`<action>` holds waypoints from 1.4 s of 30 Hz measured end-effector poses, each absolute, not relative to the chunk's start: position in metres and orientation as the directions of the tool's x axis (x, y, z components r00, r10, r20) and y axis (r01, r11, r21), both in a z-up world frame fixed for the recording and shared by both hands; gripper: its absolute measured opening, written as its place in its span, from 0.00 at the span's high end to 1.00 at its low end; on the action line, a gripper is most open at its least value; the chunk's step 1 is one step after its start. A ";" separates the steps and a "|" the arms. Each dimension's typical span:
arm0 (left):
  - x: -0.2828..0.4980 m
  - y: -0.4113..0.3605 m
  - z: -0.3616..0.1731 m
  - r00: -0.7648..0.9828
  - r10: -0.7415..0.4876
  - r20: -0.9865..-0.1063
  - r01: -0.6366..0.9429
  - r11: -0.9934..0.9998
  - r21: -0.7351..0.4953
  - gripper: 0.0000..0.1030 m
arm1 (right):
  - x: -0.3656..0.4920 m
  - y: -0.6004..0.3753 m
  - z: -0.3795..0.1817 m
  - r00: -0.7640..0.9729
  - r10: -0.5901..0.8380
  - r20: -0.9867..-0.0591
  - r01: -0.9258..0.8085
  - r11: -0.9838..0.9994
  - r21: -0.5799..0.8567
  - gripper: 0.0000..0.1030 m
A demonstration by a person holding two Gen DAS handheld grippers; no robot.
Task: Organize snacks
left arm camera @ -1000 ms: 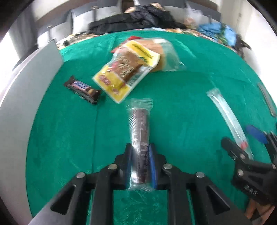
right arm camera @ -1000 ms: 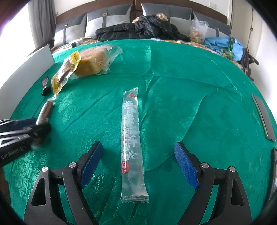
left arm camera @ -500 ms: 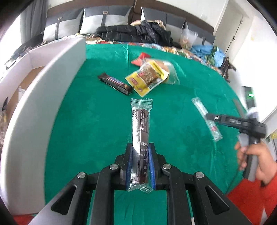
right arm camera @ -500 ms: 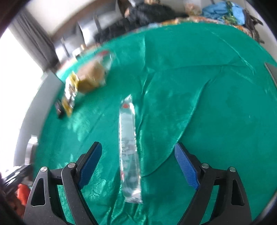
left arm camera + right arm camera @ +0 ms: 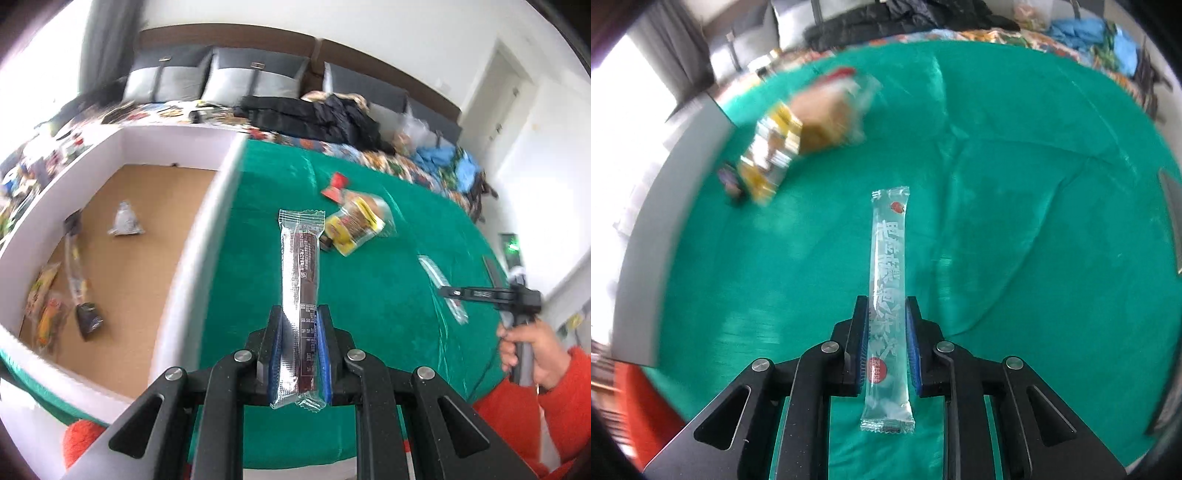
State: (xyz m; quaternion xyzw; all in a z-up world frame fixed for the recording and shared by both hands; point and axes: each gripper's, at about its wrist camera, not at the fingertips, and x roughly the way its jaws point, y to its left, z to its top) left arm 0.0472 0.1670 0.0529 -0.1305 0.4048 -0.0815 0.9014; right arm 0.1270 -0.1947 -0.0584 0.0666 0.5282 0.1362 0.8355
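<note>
My left gripper [image 5: 300, 354] pinches the brown snack bar [image 5: 300, 280]; my right gripper [image 5: 886, 347] pinches the clear jelly stick [image 5: 887, 280]. Several snacks lie in the box [image 5: 177, 266] at left; the bread packs [image 5: 356, 225], upper centre, are not yet boxed.

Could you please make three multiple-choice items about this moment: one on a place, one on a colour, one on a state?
1. Where does the white box stand, as the left wrist view shows it?
A. to the left of the green cloth
B. to the right of it
C. on the sofa

2. What colour is the cloth under the snacks?
A. red
B. green
C. grey

3. In what state is the right tool?
A. wide open
B. shut on the clear stick pack
C. shut on nothing

Key: 1 A, its white wall borders the cloth's left edge; 2 B, green in both views; 3 B, both pads press the pack's sides, much as the left tool grips the dark bar.
</note>
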 end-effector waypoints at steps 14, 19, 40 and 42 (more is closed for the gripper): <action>0.081 0.319 0.063 0.679 0.086 -0.729 -0.263 0.956 -0.132 0.82 | 0.114 0.081 0.082 0.300 0.759 -0.577 -0.537 0.635 0.555 0.77; 0.081 0.343 0.031 0.565 0.288 -0.773 -0.416 0.909 0.034 0.14 | 0.110 0.116 0.073 0.337 0.761 -0.554 -0.582 0.631 0.513 0.28; 0.099 0.052 -0.012 0.583 -0.219 -0.783 0.134 0.976 -0.173 0.03 | 0.114 -0.264 -0.118 0.672 0.003 -0.740 -0.014 1.000 -0.008 0.29; 0.113 0.036 -0.030 0.559 -0.199 -0.805 0.119 0.980 -0.160 0.03 | 0.111 -0.263 -0.122 0.669 0.002 -0.743 0.000 1.000 0.003 0.29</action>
